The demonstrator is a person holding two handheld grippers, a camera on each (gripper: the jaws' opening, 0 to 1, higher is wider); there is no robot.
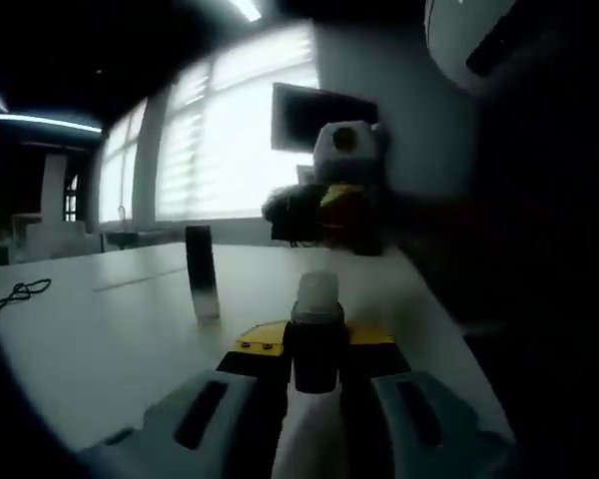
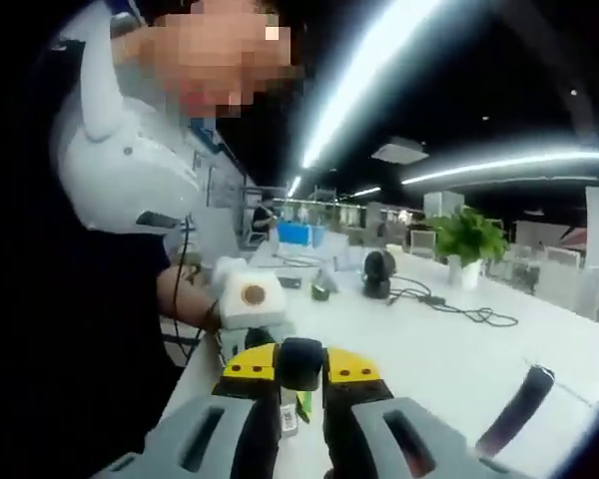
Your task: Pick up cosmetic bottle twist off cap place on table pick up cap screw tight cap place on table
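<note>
The cosmetic bottle [image 1: 316, 339] stands upright between the jaws of the left gripper [image 1: 314, 399], lifted above the counter [image 1: 110, 329], its neck apparently bare, though the dim light leaves doubt. The right gripper [image 2: 301, 374] has its jaws pinching a dark round cap [image 2: 301, 361], held apart from the bottle. A dark tube [image 1: 201, 271] stands behind the bottle. Judging by this, unscrewing is done; setting down, re-capping and tightening remain.

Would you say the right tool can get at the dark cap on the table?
Probably yes: the cap stands alone on the table, nothing around it; the left tool, holding the bottle, is clear of it.
</note>
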